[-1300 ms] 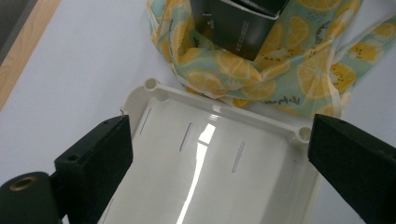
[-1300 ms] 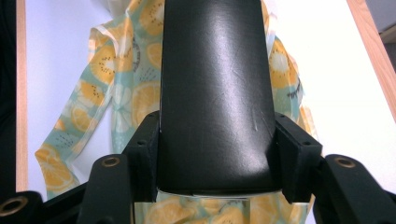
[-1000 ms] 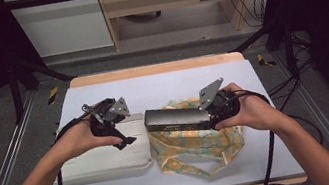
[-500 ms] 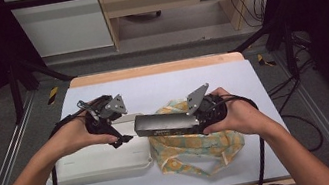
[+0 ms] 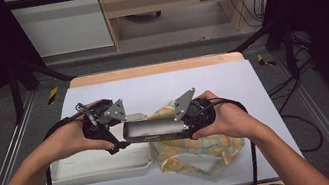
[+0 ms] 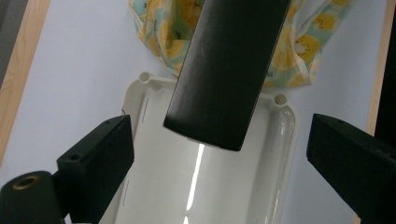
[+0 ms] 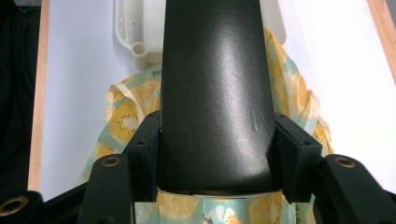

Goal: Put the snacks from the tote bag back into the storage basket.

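A long black case (image 5: 154,128) hangs level above the table, and my right gripper (image 5: 187,123) is shut on its right end. In the right gripper view the case (image 7: 215,88) runs up the middle with both pads pressed on its sides around my right gripper (image 7: 217,156). My left gripper (image 5: 117,131) stands open at the case's left end. In the left gripper view the case's free end (image 6: 224,79) hovers over a white tray (image 6: 154,186), above the gap of my left gripper (image 6: 222,128), touching neither jaw.
The white tray (image 5: 98,165) lies at the table's front left. A lemon-print cloth bag (image 5: 198,154) with loose straps lies beside it, under the case. The white table top (image 5: 262,81) has a wooden far edge (image 5: 153,69).
My right gripper has carried the black case leftward, so its free end now reaches my left gripper above the white tray. The left hand has barely moved.
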`<state>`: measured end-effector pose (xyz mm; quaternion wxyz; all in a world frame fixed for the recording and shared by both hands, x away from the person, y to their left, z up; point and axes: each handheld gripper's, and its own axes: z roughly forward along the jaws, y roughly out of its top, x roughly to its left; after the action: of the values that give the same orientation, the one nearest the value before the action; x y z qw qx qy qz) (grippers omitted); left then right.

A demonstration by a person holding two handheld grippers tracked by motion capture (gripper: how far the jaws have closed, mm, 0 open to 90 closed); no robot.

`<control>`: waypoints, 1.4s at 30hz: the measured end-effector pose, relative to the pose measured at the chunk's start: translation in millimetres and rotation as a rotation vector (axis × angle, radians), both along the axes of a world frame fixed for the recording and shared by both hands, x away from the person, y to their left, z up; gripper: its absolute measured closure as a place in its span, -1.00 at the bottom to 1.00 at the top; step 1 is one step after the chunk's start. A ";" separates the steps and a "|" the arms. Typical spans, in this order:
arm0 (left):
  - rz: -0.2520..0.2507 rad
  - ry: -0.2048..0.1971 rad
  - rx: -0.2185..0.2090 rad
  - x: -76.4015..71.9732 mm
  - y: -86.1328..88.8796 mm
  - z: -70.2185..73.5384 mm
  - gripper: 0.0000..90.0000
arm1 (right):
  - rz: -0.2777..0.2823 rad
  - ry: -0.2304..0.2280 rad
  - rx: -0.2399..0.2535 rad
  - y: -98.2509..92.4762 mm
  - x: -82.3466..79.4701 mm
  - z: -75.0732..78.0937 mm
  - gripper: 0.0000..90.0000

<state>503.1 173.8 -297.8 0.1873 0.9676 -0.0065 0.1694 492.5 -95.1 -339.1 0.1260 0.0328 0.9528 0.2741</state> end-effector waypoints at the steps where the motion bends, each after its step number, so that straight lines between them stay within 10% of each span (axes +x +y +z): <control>1: -0.001 0.004 0.003 -0.7 -0.8 -0.4 -0.82 | 0.002 -0.001 0.000 1.4 0.0 0.9 -0.03; 27: -0.036 0.078 0.199 -5.0 -23.7 -23.5 -0.58 | 0.063 0.000 -0.011 16.3 -10.8 11.1 -0.03; 42: -0.057 0.092 0.240 -4.5 -28.0 -30.4 -0.19 | 0.067 0.003 -0.016 15.4 -12.2 10.6 -0.03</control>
<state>498.6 145.8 -328.3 0.0752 0.9892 -0.0456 0.1174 480.3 -79.7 -328.6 0.1154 0.0005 0.9557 0.2707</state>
